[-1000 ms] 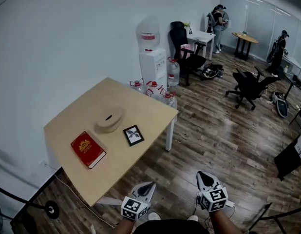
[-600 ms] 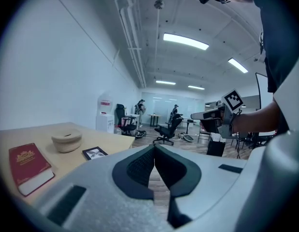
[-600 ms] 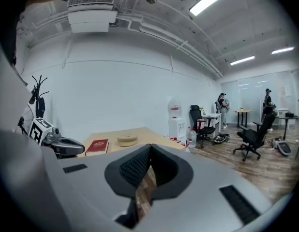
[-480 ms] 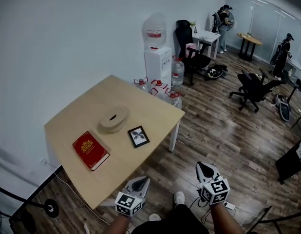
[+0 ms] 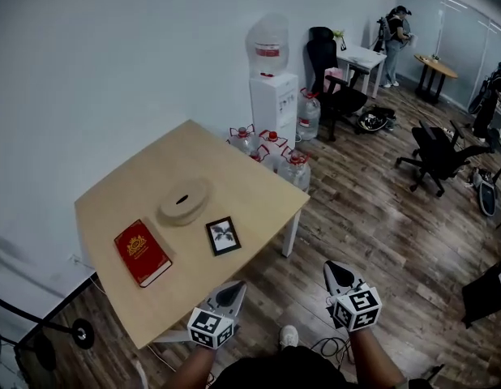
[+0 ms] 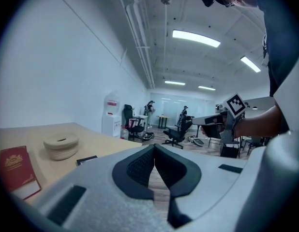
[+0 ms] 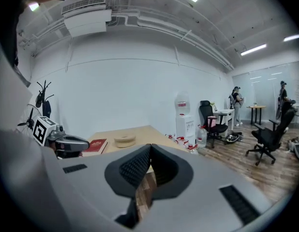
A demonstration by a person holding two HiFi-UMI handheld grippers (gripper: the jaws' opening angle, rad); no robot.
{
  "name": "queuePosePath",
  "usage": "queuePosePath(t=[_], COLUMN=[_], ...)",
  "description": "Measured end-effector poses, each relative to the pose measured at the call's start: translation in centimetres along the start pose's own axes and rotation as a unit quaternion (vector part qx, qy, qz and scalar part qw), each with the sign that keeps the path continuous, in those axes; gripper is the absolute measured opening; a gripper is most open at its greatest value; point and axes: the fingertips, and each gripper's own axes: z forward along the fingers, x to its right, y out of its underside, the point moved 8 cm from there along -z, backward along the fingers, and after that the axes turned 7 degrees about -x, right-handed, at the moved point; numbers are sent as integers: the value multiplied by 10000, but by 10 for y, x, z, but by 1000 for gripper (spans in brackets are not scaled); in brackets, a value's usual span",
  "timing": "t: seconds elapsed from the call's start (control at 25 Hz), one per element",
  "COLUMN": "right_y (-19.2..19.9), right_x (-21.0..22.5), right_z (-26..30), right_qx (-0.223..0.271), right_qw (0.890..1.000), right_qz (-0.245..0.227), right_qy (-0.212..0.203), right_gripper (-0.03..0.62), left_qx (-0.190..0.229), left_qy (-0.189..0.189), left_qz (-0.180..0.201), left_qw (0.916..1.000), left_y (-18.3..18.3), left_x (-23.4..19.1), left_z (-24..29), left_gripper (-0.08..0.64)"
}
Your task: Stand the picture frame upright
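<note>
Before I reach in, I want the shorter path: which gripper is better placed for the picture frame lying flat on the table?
Left. The left gripper sits by the table edge, close to the picture frame; the right gripper is over the floor, farther off. Both shut.

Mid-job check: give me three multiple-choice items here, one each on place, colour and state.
1. The picture frame is: A on the floor; B on the table; C on a chair.
2. The book is: A red; B blue; C green.
3. The picture frame is: A upright; B held in fingers; C lying flat.
Answers: 1 B, it rests on the tabletop beside the book; 2 A, its cover is red; 3 C, its face points up in the head view.
</note>
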Motion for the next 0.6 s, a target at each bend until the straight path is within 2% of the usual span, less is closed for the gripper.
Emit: queuePosePath(t=[0.28,0.6], right_y=[-3,-8], right_x=[41,39], right_z=[49,97], right_qx=[-220,-311], right_qw=[9975,9891], right_qz=[-22,-206], right_qy=[-669,-1423], right_gripper=[9,9], left_qx=[-125,-270], left_qy=[-449,-918], left_qz=[-238,-459], left_qw=[9986,9944], left_y=[-16,-16], left_x=[-3,-2], left_z=[48,62], left_gripper=[3,3])
